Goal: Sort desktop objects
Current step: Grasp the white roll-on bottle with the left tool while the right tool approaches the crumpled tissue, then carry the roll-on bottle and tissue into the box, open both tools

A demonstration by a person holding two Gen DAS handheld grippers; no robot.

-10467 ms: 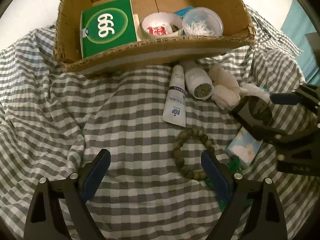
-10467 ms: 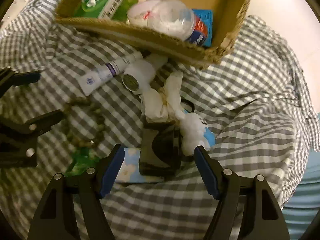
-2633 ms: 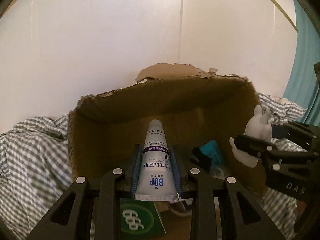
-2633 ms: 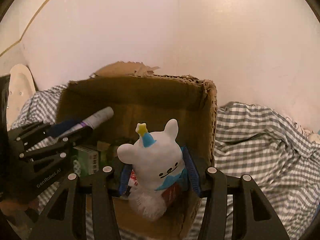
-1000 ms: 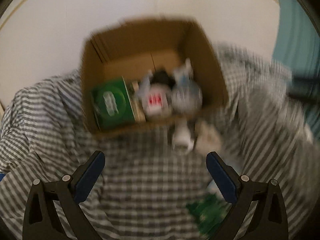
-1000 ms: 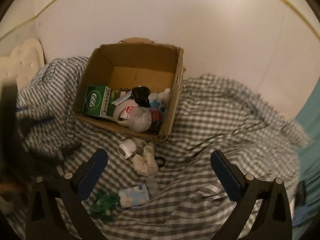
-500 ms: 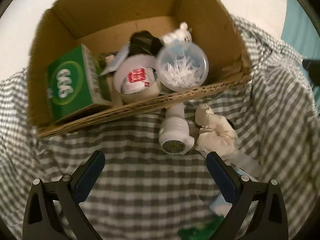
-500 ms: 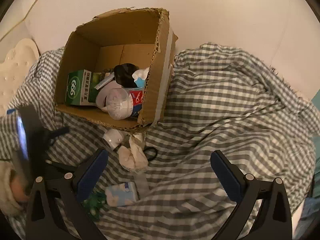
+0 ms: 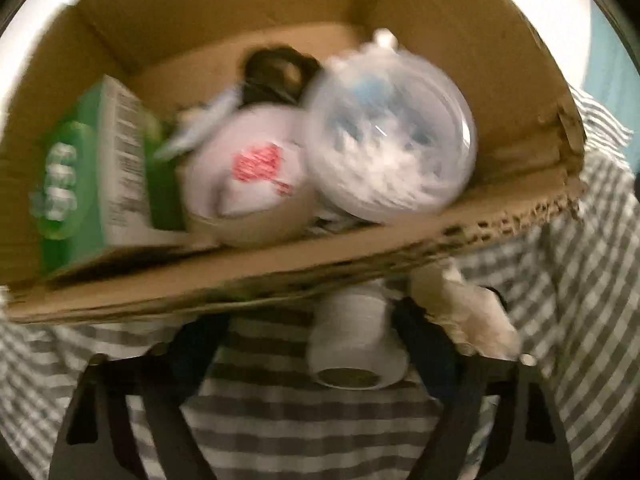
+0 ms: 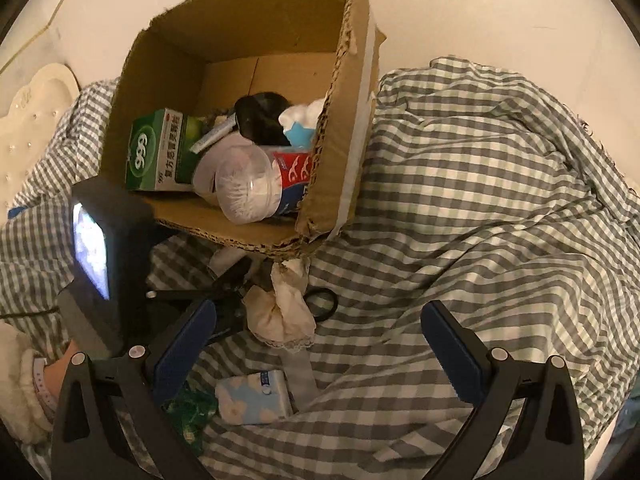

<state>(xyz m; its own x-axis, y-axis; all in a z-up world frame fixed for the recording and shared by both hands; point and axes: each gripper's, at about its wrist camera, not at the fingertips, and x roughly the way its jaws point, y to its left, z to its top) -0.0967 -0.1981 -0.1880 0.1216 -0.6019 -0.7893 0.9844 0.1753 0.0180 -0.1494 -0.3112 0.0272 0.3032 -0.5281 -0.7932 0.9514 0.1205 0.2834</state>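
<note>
- Step in hand, my read: picking the next loose item; left gripper is low on the white bottle lying on the checked cloth, just outside the cardboard box.
- Left jaws are closing with the bottle between them, near the right-hand finger; frame blurred, pads don't look pressed on it yet.
- Right gripper has jaws wide apart, nothing in them, above the crumpled tissue.
- Scissors, tissue pack and green wrapper lie on the cloth too.
- Next I'd finish the squeeze on the bottle, centred, lift clear of the box's front wall, then drop inside.
- Right can take the tissue.
</note>
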